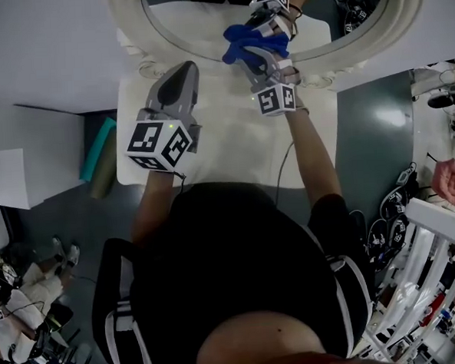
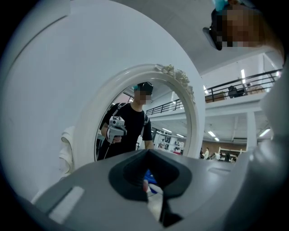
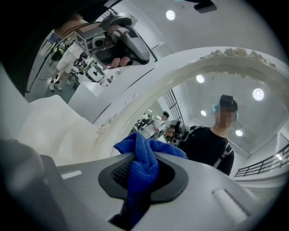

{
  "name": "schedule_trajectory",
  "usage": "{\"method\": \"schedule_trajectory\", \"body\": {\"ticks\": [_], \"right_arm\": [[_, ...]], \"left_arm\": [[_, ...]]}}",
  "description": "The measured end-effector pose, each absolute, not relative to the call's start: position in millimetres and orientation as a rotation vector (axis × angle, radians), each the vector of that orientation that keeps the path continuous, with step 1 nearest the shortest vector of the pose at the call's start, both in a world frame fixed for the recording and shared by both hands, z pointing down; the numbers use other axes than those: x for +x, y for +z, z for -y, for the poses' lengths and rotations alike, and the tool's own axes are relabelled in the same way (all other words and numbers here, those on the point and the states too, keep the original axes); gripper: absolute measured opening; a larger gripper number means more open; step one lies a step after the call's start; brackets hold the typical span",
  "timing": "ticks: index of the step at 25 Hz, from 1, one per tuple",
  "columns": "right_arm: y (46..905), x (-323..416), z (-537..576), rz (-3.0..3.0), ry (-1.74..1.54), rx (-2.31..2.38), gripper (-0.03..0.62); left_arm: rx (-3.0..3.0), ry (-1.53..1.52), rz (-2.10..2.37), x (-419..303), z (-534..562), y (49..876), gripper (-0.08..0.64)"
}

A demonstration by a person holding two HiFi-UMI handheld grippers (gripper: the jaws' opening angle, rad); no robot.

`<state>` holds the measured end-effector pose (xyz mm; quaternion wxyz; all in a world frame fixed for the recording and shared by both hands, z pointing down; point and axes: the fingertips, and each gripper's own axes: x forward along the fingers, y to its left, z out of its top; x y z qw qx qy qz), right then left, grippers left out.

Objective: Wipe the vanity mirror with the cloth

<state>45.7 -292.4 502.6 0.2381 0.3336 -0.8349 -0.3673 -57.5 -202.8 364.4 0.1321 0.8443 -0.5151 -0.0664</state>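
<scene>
The vanity mirror has an oval white ornate frame (image 1: 317, 76) and stands at the far edge of the white table (image 1: 225, 150). My right gripper (image 1: 262, 58) is shut on a bunched blue cloth (image 1: 242, 44), which is pressed against the lower part of the glass (image 1: 194, 18). In the right gripper view the cloth (image 3: 142, 167) fills the shut jaws of the right gripper (image 3: 142, 176), just before the frame (image 3: 180, 67). My left gripper (image 1: 184, 71) is shut and empty. It hovers over the table to the left of the cloth and points at the frame (image 2: 198, 122).
A teal roll (image 1: 98, 147) and an olive tube (image 1: 104, 179) lie on the floor left of the table. White railing (image 1: 439, 241) and cables (image 1: 401, 197) are at the right, where another person's hand (image 1: 452, 180) shows. People sit at the lower left (image 1: 27, 297).
</scene>
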Motion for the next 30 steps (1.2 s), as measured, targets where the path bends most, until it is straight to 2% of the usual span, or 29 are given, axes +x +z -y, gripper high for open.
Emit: {"method": "schedule_trajectory", "body": {"ticks": [5, 16, 23, 30], "right_arm": [[566, 45, 287, 2.304, -0.848, 0.839, 0.049], [601, 49, 280, 2.350, -0.648, 0.793, 0.051], [503, 61, 245, 2.752, -0.354, 1.234, 0.051], [390, 125, 219, 3.002, -0.209, 1.853, 0.052]], "left_arm": [[2.419, -0.164, 1.507, -60, 198, 385, 0.011], [2.401, -0.154, 1.525, -56, 187, 388, 0.011], [2.427, -0.181, 1.518, -62, 175, 377, 0.011], [2.481, -0.227, 1.473, -53, 168, 364, 0.011]]}}
